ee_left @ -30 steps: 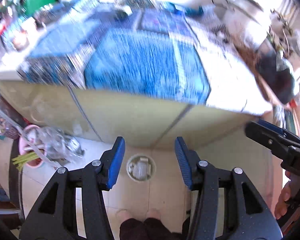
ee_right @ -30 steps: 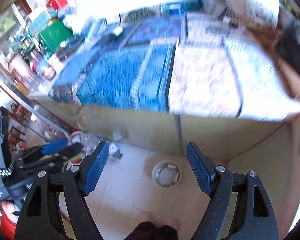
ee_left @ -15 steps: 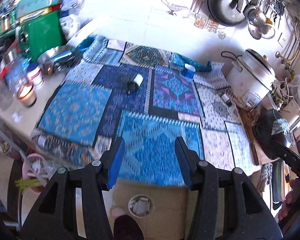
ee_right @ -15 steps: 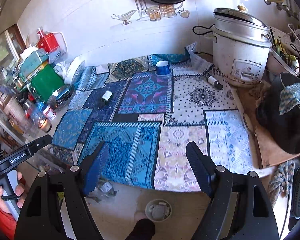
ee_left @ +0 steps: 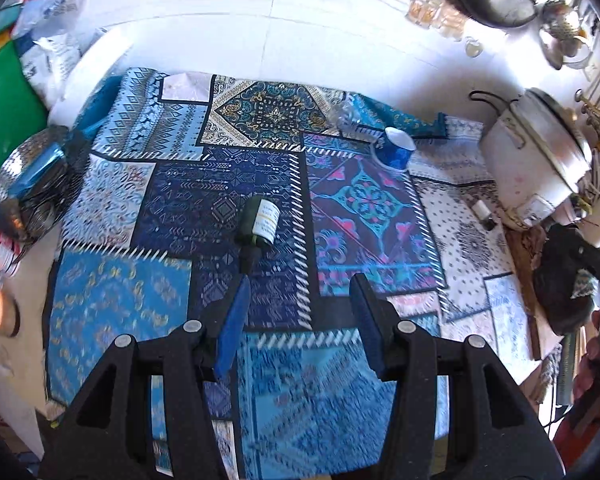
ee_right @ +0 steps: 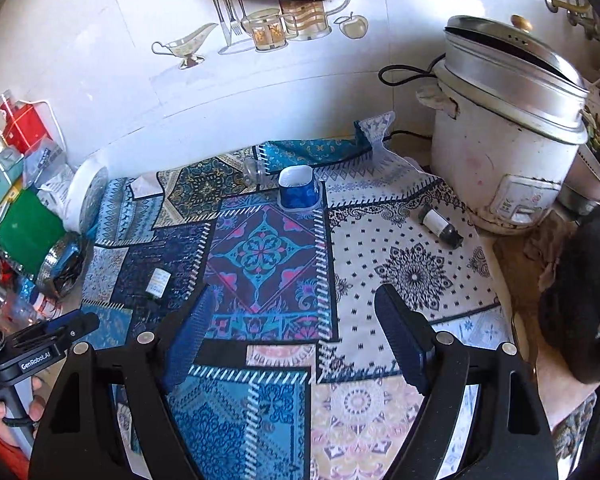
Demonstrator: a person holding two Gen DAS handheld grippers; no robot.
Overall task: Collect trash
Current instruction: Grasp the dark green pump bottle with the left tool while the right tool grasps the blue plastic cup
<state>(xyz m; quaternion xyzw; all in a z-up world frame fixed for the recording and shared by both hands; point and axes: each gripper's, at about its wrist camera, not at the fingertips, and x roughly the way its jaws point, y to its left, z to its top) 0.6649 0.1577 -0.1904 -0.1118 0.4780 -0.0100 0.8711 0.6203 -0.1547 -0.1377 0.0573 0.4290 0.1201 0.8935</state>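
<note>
Lying on the cloth: two small bottles (one blue cup).

We look down steeply from both wrists onto the cloth. Our left view faces its left half, a bottle near ahead; our right view faces the middle and cooker. Both share the cup and bottle.

- I see a patchwork cloth covering the counter.
- A white rice cooker stands far right.
- A green box sits left.
</note>
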